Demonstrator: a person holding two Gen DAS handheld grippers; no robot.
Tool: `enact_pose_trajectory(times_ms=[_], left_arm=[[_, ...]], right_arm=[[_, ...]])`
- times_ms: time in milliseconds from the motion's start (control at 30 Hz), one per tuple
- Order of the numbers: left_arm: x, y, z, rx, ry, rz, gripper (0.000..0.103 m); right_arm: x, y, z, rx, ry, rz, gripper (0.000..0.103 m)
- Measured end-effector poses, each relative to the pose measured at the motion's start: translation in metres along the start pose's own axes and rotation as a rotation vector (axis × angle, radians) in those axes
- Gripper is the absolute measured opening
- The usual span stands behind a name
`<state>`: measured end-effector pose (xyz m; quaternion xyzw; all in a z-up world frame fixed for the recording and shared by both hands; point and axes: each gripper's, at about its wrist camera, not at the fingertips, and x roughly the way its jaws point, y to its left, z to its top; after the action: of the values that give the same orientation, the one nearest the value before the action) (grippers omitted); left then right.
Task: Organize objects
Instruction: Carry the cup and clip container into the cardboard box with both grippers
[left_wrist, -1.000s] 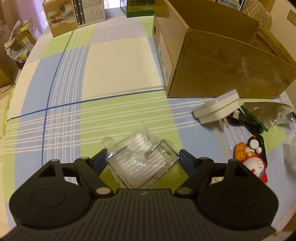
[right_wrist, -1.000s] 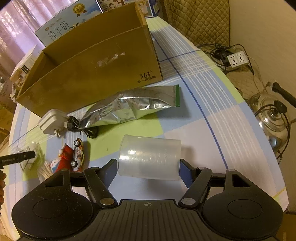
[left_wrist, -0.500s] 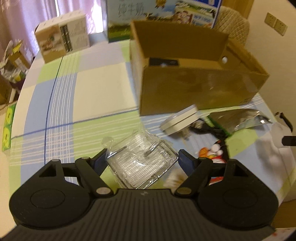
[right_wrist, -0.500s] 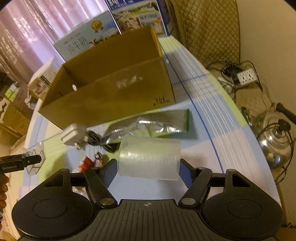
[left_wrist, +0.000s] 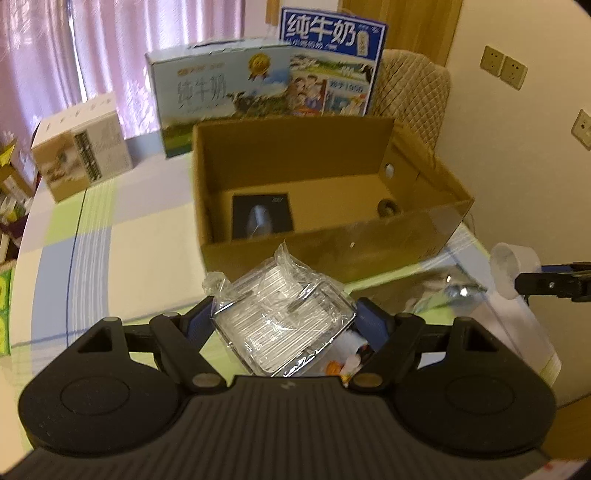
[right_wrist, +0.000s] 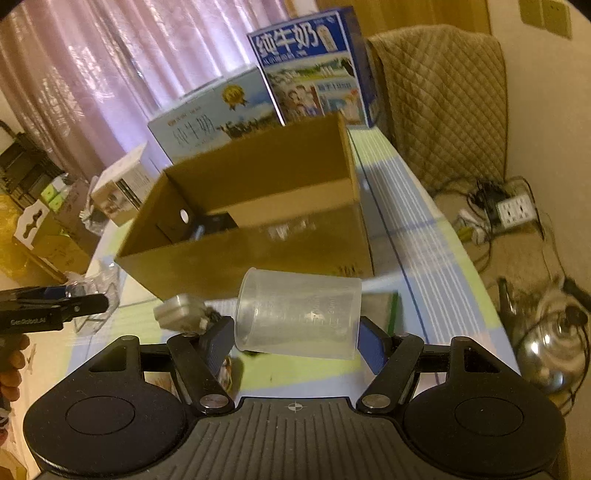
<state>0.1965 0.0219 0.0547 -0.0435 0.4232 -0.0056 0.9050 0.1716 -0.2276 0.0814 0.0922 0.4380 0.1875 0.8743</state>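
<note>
Both grippers are raised and level: the left gripper is clamped closed, and the right gripper likewise.

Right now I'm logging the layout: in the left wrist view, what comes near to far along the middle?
Clear plastic package held in the left gripper, cardboard box, light blue milk carton, pink curtain.

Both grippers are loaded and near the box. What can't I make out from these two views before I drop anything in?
- Dark item inside the cardboard box: blurred in the left wrist view, mostly behind the wall in the right.
- Toy under the clear plastic case: mostly covered by it in the left gripper.
- Charger: blurred, partly behind the right gripper holding the cup.
</note>
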Motion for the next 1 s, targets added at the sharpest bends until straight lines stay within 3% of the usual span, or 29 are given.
enact_pose_trajectory(times_ms=[567, 1000], left_arm=[[0.046, -0.030, 0.080, -0.016, -0.050, 0.008, 0.077], [0.121, -0.036, 0.116, -0.067, 0.091, -0.010, 0.078]], right_arm=[[0.045, 0.015, 0.084, -0.179, -0.057, 0.069, 0.068], [0.125, 0.015, 0.117, -0.306, 0.115, 0.031, 0.068]])
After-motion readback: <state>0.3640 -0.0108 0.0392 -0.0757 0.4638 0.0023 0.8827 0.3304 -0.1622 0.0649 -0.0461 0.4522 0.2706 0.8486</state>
